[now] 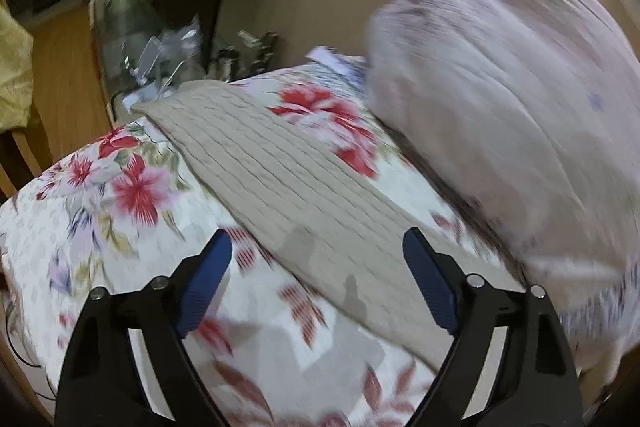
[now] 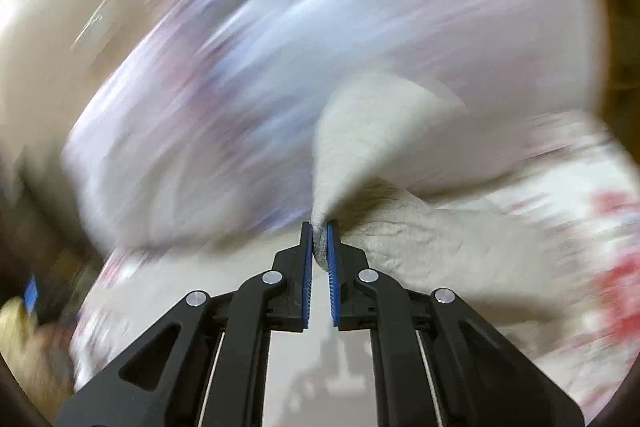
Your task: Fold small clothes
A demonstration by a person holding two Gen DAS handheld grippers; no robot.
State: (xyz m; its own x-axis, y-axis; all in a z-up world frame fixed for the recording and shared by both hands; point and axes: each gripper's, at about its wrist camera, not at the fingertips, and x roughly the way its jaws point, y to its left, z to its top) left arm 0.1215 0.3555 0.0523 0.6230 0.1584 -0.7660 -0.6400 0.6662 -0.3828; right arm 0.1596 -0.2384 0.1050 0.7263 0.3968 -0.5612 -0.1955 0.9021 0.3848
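A beige ribbed knit garment [image 1: 288, 183] lies flat and diagonal on a floral bedspread [image 1: 120, 195]. My left gripper [image 1: 318, 247] is open and empty, hovering just above the garment's near part. In the right wrist view, my right gripper [image 2: 319, 231] is shut on a corner of the beige garment [image 2: 360, 147], which rises from the pads in a lifted cone. That view is heavily motion-blurred.
A large pale pink pillow [image 1: 520, 107] lies at the right, close to the garment; it fills the upper right wrist view [image 2: 280, 47]. A clear container with metal clutter [image 1: 160, 39] and a wooden surface [image 1: 68, 83] stand beyond the bed's left edge.
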